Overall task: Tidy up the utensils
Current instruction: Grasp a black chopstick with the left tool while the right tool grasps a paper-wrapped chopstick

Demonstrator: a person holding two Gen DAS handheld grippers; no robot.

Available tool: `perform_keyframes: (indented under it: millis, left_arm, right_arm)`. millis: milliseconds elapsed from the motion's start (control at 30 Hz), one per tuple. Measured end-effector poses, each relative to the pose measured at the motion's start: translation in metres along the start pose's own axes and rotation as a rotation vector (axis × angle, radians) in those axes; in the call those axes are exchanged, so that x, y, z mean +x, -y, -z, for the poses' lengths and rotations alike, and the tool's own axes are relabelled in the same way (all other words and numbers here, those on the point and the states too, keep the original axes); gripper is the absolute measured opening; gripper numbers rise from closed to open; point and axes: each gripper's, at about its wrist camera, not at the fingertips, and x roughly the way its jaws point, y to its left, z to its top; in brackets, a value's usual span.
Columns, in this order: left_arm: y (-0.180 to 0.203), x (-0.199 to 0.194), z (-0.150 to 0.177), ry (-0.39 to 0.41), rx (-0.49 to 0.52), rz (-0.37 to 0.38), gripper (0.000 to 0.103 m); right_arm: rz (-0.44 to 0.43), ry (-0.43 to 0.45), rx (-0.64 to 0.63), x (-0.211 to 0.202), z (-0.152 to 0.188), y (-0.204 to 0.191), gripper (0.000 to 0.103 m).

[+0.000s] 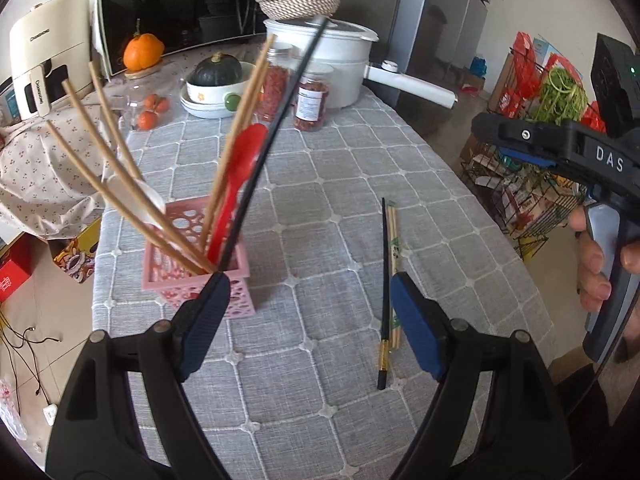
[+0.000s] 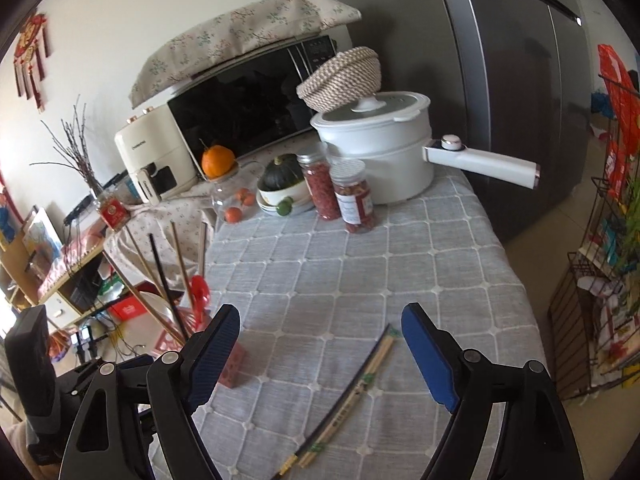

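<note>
A pink perforated holder (image 1: 192, 280) stands on the grey checked tablecloth (image 1: 340, 184). It holds several wooden chopsticks (image 1: 116, 184), a red spoon (image 1: 236, 184), a white spoon (image 1: 136, 196) and one black chopstick (image 1: 276, 128). My left gripper (image 1: 308, 320) is open and empty, its left finger just in front of the holder. A black chopstick (image 1: 385, 280) and wooden chopsticks (image 1: 394, 256) lie on the cloth, also in the right wrist view (image 2: 352, 392). My right gripper (image 2: 320, 352) is open and empty above them. The holder (image 2: 188, 328) shows at its left.
At the table's far end stand a white pot (image 2: 380, 160) with a long handle, two jars (image 2: 344, 196), a bowl with a green squash (image 1: 218, 84) and a microwave (image 1: 176, 4). A wire rack (image 2: 600, 280) stands right of the table. The table edge runs along both sides.
</note>
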Motion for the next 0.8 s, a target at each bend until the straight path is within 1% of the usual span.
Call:
perform_keyframes:
  millis: [133,333,367,400,433,467,500,533,567,600,667,800]
  left_arm:
    - [0.021,0.017,0.000,-0.046,0.043,0.001,0.082]
    - [0.049,0.054,0.000,-0.131,0.103,-0.006,0.082]
    - [0.053,0.060,-0.001,-0.139,0.111,-0.009,0.080]
    - [0.056,0.067,-0.002,-0.146,0.116,-0.012,0.074]
    - [0.058,0.075,-0.003,-0.155,0.116,-0.015,0.071]
    - [0.060,0.083,-0.005,-0.165,0.112,-0.018,0.065]
    - [0.061,0.091,-0.006,-0.183,0.105,-0.016,0.054]
    - [0.062,0.100,-0.007,-0.202,0.094,-0.005,0.049]
    - [0.062,0.107,-0.009,-0.218,0.081,0.007,0.040]
    - [0.063,0.113,-0.011,-0.225,0.067,0.016,0.035]
    - [0.063,0.121,-0.015,-0.227,0.040,0.043,0.030]
    - [0.062,0.136,-0.021,-0.240,-0.001,0.101,0.015]
  right_arm:
    - [0.049,-0.072,0.024,0.004,0.009,0.022,0.084]
    - [0.128,-0.165,0.028,0.012,0.022,0.049,0.084]
    - [0.139,-0.183,0.031,0.014,0.024,0.053,0.084]
    - [0.154,-0.205,0.035,0.017,0.027,0.057,0.084]
    - [0.166,-0.226,0.041,0.021,0.030,0.062,0.084]
    - [0.175,-0.246,0.046,0.024,0.033,0.067,0.084]
    - [0.185,-0.264,0.052,0.027,0.036,0.071,0.084]
    - [0.196,-0.278,0.056,0.028,0.038,0.075,0.084]
    - [0.204,-0.291,0.059,0.030,0.040,0.078,0.084]
    - [0.209,-0.300,0.062,0.032,0.042,0.081,0.084]
    - [0.215,-0.313,0.068,0.034,0.043,0.085,0.084]
    - [0.219,-0.326,0.080,0.036,0.043,0.090,0.084]
